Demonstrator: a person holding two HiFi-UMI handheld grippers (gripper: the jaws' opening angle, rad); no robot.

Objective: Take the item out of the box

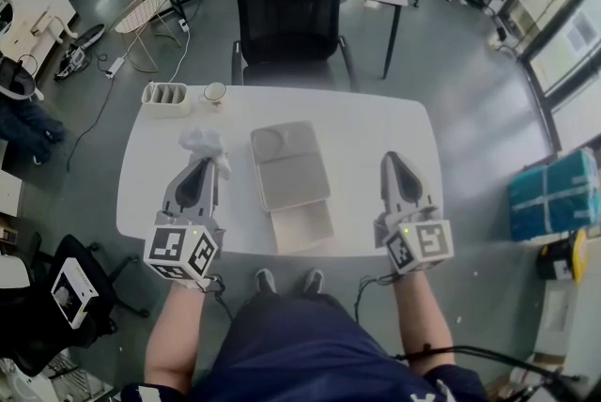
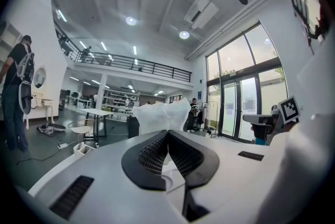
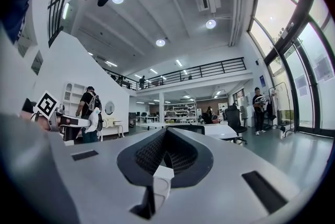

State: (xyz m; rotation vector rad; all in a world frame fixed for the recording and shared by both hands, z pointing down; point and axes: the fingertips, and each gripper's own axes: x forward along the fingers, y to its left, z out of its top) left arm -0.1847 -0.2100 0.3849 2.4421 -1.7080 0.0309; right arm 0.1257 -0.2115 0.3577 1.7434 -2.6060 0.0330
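A flat grey-beige box (image 1: 291, 173) lies open in the middle of the white table (image 1: 376, 123), its paler flap (image 1: 305, 226) toward me. My left gripper (image 1: 203, 160) stands left of the box, shut on a crumpled white plastic-wrapped item (image 1: 204, 144) held clear of the box. In the left gripper view the item (image 2: 159, 115) sticks up just past the closed tips of the left gripper (image 2: 167, 133). My right gripper (image 1: 393, 160) hovers to the right of the box; in its own view the right gripper (image 3: 166, 132) has its jaws together with nothing between them.
A white divided holder (image 1: 166, 97) and a small round cup (image 1: 215, 92) stand at the table's far left. A black office chair (image 1: 286, 20) is pushed up to the far edge. My feet (image 1: 288, 280) are at the near edge.
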